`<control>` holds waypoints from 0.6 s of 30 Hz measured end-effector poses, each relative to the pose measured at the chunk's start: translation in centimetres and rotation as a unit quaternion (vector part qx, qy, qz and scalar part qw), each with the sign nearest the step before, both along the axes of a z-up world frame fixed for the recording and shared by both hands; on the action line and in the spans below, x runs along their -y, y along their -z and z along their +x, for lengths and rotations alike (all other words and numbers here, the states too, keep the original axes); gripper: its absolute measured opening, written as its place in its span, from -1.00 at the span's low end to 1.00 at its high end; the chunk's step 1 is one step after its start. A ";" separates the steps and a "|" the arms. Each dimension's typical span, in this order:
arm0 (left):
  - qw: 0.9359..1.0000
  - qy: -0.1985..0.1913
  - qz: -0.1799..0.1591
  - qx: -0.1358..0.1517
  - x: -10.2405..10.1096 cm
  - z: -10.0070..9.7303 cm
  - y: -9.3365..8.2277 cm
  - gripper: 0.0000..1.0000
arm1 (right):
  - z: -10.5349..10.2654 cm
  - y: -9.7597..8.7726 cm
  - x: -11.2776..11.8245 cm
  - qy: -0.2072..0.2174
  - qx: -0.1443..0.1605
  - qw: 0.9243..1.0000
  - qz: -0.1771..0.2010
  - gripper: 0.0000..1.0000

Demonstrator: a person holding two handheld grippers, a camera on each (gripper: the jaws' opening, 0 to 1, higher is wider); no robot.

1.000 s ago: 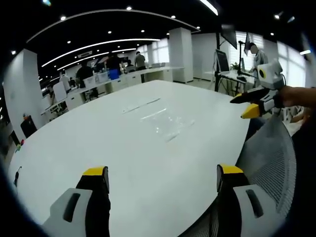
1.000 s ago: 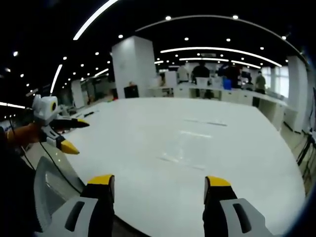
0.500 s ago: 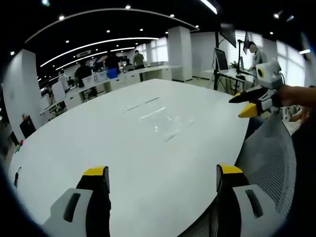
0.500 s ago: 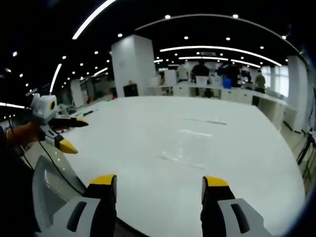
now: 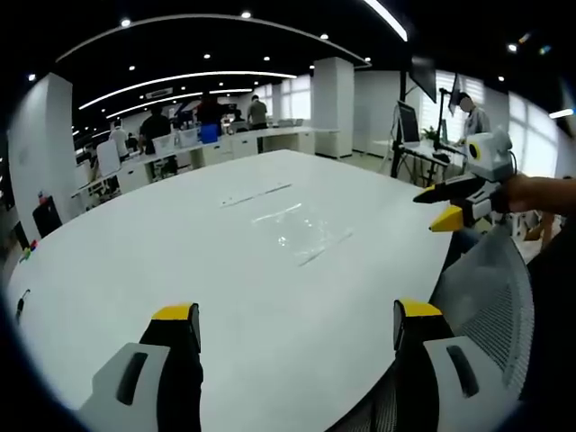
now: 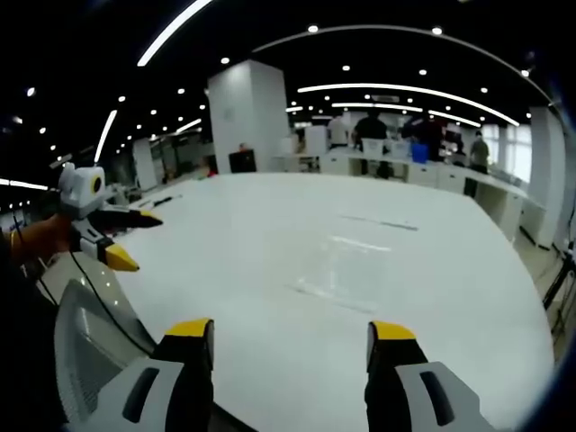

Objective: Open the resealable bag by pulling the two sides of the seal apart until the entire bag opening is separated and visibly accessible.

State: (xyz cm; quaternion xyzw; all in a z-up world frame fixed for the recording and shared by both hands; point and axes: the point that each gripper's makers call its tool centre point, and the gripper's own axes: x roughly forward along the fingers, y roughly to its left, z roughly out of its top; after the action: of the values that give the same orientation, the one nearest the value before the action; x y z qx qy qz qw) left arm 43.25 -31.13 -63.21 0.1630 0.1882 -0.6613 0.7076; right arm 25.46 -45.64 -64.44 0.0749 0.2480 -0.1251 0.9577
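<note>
Likely the bag point(image 5: 301, 236) will prove light, limp and slippery, so each side of its seal is best pinched near the middle and drawn apart. It is seen as a clear, flat, barely visible sheet lying well out on the white table point(image 5: 135, 261). The left gripper point(image 5: 294, 328) and right gripper point(image 6: 290, 337) are held wide and empty, well short of it.

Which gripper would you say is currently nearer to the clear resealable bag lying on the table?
Hard to call: both hover open at the table's near edge, well short of the resealable bag. The left gripper faces it from one side, the right gripper from the other.
</note>
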 end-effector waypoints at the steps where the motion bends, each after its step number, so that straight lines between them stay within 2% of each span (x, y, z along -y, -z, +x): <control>1: 1.000 -0.001 0.000 -0.001 0.0 0.0 0.0 0.74 | 0.2 0.0 0.1 -0.001 -0.001 1.000 -0.001 0.34; 18: 1.000 0.001 0.013 0.001 -0.2 0.1 0.5 0.73 | 4.3 0.5 1.0 -0.062 -0.019 0.997 -0.039 0.24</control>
State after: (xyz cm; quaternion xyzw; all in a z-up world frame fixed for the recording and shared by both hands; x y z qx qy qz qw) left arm 43.32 -30.92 -63.67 0.1728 0.1959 -0.6597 0.7047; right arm 29.75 -46.61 -64.95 0.0196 0.2654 -0.0762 0.9609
